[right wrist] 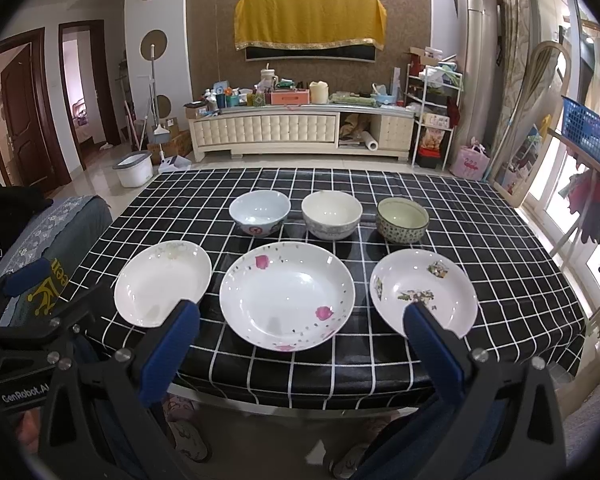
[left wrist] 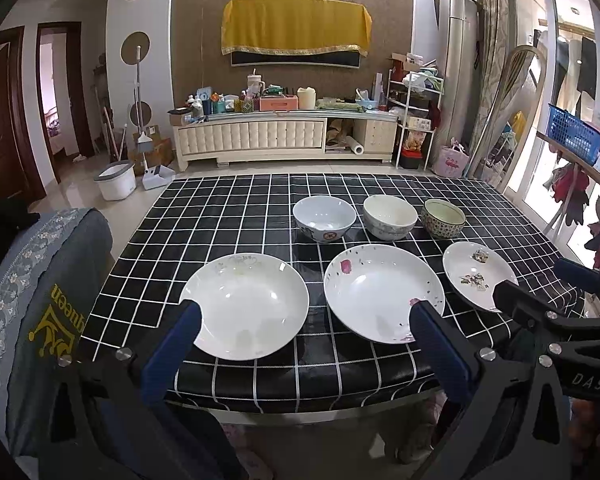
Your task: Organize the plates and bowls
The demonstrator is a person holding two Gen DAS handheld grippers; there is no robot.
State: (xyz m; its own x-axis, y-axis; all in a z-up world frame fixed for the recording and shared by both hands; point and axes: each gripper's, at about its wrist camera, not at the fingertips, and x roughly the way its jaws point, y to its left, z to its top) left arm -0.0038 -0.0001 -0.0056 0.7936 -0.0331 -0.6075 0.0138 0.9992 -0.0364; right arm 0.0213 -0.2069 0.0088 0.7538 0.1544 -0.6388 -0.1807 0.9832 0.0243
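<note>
Three plates and three bowls sit untouched on the desk (right wrist: 480, 216), so this looks like the very start: nothing stacked, nothing lifted. The rose-petal plate (right wrist: 287, 300) is the landmark, dead centre near the front edge. To its left sits the plain white plate (right wrist: 162, 282), to its right the plate with leafy motifs (right wrist: 424, 292), all apart from one another. Behind it runs a row of bowls: the pale blue bowl (right wrist: 260, 213), the cream bowl (right wrist: 332, 214), the green-patterned bowl (right wrist: 402, 219). All six stand upright, glossy, apparently empty. The left gripper (left wrist: 306, 320) hovers short of the front edge, fingers spread wide, holding nothing; the right gripper (right wrist: 300, 318) likewise. Next move, I'd judge: slip a finger under a shallow rim, tricky on smooth ceramic, then stack.
</note>
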